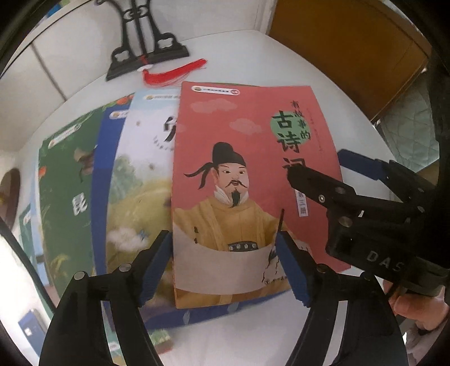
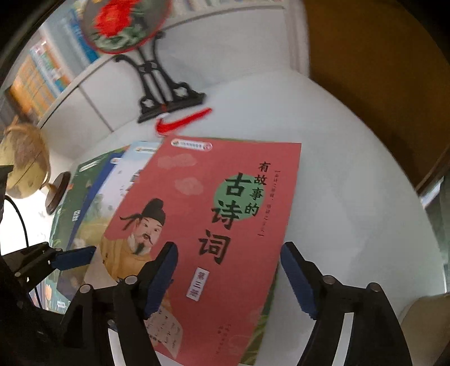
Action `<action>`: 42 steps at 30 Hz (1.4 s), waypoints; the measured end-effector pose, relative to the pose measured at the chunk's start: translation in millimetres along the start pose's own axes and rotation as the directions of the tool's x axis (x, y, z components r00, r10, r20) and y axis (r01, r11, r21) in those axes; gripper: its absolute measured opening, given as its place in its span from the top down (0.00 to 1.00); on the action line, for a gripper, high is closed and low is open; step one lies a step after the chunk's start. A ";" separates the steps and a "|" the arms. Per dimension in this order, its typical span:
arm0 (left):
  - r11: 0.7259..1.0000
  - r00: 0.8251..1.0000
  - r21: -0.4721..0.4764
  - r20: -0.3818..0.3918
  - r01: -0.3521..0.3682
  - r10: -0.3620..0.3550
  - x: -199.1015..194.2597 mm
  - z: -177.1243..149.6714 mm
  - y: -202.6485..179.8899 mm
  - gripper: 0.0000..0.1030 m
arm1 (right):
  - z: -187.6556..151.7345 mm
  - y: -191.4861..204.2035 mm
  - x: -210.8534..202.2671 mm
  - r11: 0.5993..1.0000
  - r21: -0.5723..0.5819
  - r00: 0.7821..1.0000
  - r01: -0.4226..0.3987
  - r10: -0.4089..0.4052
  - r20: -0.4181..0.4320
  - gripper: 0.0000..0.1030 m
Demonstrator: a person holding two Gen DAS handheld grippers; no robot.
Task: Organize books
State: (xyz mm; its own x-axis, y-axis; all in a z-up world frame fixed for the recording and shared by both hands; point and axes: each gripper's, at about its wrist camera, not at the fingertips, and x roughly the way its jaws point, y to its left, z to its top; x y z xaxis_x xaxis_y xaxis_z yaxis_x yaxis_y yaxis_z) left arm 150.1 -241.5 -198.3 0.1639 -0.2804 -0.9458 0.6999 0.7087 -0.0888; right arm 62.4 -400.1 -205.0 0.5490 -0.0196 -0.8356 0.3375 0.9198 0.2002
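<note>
A red book (image 1: pixel 247 157) with a man in a yellow robe on its cover lies on top of a fanned row of books on the white table (image 1: pixel 362 135). Under it, to its left, lie a pale landscape book (image 1: pixel 140 180), a blue book (image 1: pixel 101 174) and a green book (image 1: pixel 66 183). My left gripper (image 1: pixel 222 250) hangs open over the red book's lower part, its blue pads apart and gripping nothing. My right gripper (image 2: pixel 229 253) stands open above the red book (image 2: pixel 230 214), one finger over the cover and one past its right edge. Each gripper shows in the other's view: the right gripper (image 1: pixel 323 166), the left gripper (image 2: pixel 70 260).
A black carved stand (image 1: pixel 146 53) with a red tassel (image 1: pixel 174 73) is at the back of the table; it holds a round fan with a red flower (image 2: pixel 123 25). A globe (image 2: pixel 24 163) stands at the left. White shelves with books (image 2: pixel 36 81) are behind. A brown wooden panel (image 2: pixel 374 70) is at the right.
</note>
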 end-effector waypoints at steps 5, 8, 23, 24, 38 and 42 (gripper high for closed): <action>0.996 1.000 -0.086 0.009 0.003 -0.002 -16.2 -22.0 20.9 0.29 | 3.7 23.1 3.1 0.996 -0.024 0.996 -0.089 0.089 -0.015 0.09; 0.993 0.999 -0.115 0.024 -0.023 0.026 -29.0 -39.9 34.0 0.29 | 2.9 34.5 15.9 0.989 -0.026 0.987 -0.144 0.142 -0.074 0.09; 0.919 0.996 -0.386 0.003 0.084 -0.090 -36.5 -90.5 117.6 0.35 | -30.9 35.3 15.5 0.885 0.108 0.877 -0.453 0.464 -0.127 0.05; 0.913 0.994 -0.395 0.006 0.100 -0.106 -35.6 -92.2 116.7 0.38 | -33.4 29.3 13.5 0.875 0.133 0.869 -0.465 0.480 -0.122 0.05; 0.883 0.975 -0.420 0.032 0.211 -0.218 -26.7 -94.1 100.4 0.63 | -72.0 27.6 7.6 0.821 0.255 0.804 -0.511 0.561 -0.195 0.08; 0.890 0.984 -0.422 0.035 0.174 -0.176 -35.5 -104.4 98.5 0.66 | -71.0 25.1 8.3 0.843 0.259 0.823 -0.472 0.526 -0.213 0.50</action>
State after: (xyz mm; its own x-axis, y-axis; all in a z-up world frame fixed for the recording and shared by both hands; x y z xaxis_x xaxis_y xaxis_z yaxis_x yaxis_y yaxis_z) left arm 140.6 -94.1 -206.1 0.0629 -0.4233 -0.9038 0.3575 0.8550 -0.3757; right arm 21.1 -349.4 -243.2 0.4670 0.5511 -0.6915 0.2232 0.6832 0.6953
